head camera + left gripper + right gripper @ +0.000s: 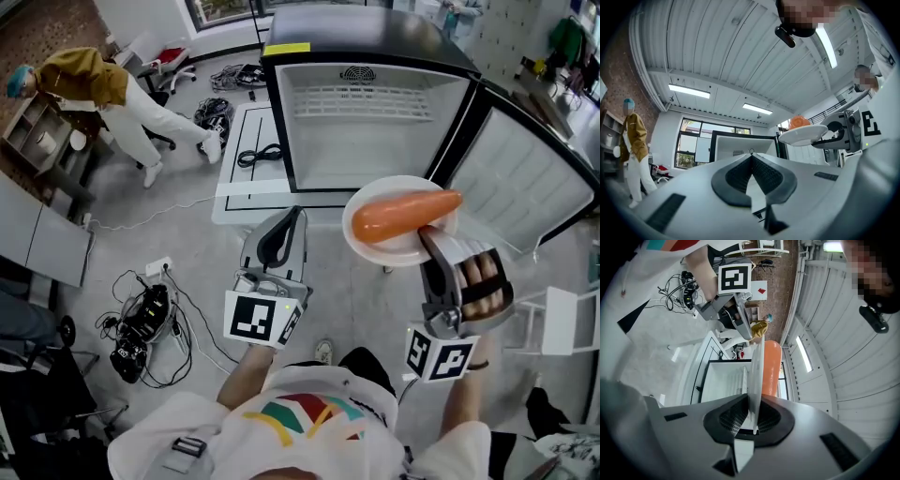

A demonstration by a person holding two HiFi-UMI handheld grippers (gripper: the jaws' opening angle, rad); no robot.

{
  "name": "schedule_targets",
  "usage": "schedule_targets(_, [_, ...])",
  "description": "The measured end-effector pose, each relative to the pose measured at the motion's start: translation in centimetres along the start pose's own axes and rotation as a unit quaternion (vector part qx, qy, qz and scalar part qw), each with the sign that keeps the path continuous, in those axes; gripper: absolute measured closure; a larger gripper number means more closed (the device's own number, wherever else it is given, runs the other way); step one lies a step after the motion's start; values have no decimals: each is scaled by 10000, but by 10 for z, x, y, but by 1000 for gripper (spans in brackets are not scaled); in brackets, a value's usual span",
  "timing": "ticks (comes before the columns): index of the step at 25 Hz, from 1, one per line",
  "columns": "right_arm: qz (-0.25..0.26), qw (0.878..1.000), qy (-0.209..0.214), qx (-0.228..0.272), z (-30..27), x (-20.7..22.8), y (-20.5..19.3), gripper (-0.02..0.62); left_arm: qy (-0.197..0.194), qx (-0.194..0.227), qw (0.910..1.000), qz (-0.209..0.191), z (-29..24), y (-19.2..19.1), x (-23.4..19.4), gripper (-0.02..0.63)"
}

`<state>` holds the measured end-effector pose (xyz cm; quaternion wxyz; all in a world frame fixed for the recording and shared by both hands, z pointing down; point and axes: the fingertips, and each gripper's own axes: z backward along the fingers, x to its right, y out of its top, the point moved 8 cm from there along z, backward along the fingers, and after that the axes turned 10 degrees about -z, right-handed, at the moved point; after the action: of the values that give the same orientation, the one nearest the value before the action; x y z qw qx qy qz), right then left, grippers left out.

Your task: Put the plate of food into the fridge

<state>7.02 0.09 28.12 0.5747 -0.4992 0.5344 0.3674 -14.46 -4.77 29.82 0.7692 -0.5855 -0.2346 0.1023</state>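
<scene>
**A:** Grey floor (187, 234) strewn with cables (150, 328), and the fridge (375, 112) standing on it with its door (530, 178) swung wide. Which step is this?

**B:** The carry, I'd judge. The right gripper (429, 239) has its jaws nipped onto the rim of the plate (394, 190). The plate hangs in the air just in front of the fridge's opening, not yet inside. An orange, carrot-shaped piece of food (405, 214) lies across it.

**A:** And the left gripper (297, 216)?

**B:** Its jaws are pressed together on nothing. It is also in front of the fridge, on the side away from the door, clear of the plate.

**A:** What does the next move call for?

**B:** Keeping the plate level so the food doesn't roll, then passing it through the opening and setting it down inside. One rim grip is all that carries it, so tipping looks like the risk.

**A:** What does each view add?

**B:** The head view gives the layout. The fridge's cavity is bare apart from a wire rack (370, 101) near its top. A person (89, 84) in a mustard jacket is well off from the fridge, on the side away from the door. The right gripper view alone shows the grip itself, with the plate edge-on between the pads and the fridge's interior beyond. The left gripper view shows its own pads meeting, and it sees the plate side-on, underside included, which the head view cannot.
</scene>
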Motion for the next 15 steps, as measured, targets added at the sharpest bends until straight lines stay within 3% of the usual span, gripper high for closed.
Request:
schedule_targets(9, [-61, 9998, 187, 93, -53, -15, -16, 566, 70, -94, 9999, 28, -36, -30, -13, 601])
schedule_targets(15, [-23, 9994, 213, 284, -114, -9, -39, 566, 210, -98, 9997, -48, -91, -49, -23, 601])
